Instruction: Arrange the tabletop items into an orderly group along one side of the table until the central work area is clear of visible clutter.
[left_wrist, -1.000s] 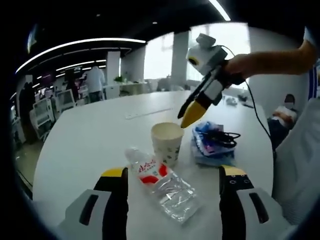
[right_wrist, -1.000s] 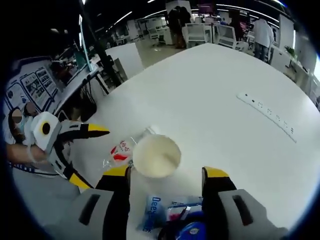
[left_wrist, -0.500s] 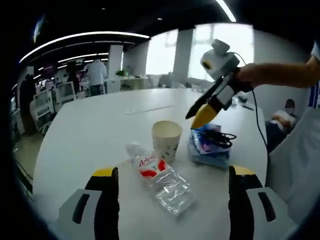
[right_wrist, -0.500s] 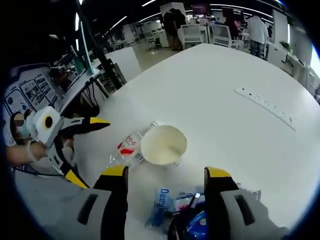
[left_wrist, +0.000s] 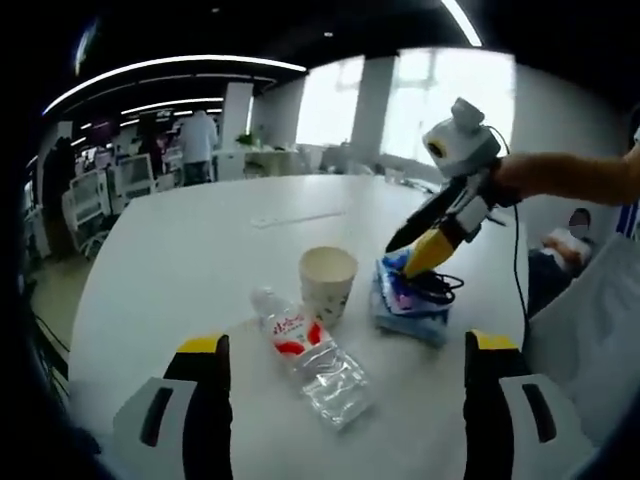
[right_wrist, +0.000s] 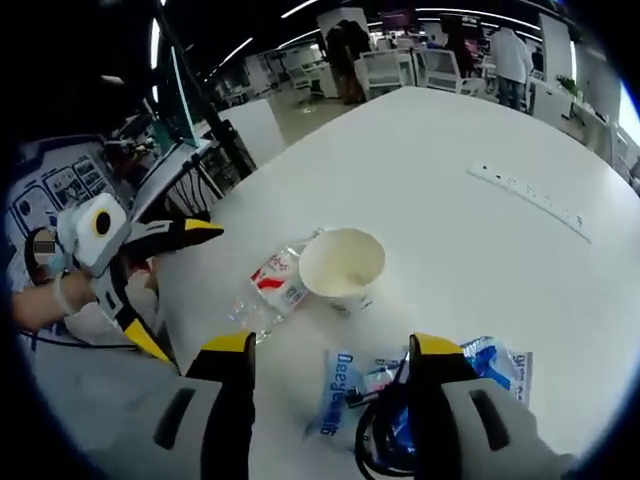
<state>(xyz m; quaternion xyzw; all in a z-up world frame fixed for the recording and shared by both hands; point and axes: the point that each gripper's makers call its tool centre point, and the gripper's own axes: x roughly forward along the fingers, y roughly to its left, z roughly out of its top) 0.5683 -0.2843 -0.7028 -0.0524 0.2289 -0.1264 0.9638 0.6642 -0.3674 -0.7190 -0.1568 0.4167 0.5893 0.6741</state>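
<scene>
A large white round-edged table (left_wrist: 170, 250) was seen in both views, with a small cluster of items near its edge. A white paper cup (left_wrist: 328, 283) stood upright and empty. A crushed clear plastic water bottle with a red-and-white label (left_wrist: 310, 355) lay on its side just beside the cup. On the cup's other side lay a flat blue plastic packet (left_wrist: 405, 300), with a coiled black cable (left_wrist: 440, 285) resting on it. Farther along the table a long white power strip (right_wrist: 525, 197) lay well apart from the cluster.

The left gripper (left_wrist: 345, 415) was held with its yellow-tipped jaws wide apart, nothing between them, low over the table before the bottle. The right gripper (right_wrist: 332, 395) was likewise spread wide and empty; in the left gripper view it was poised above the blue packet, its tips pointing down at it.
</scene>
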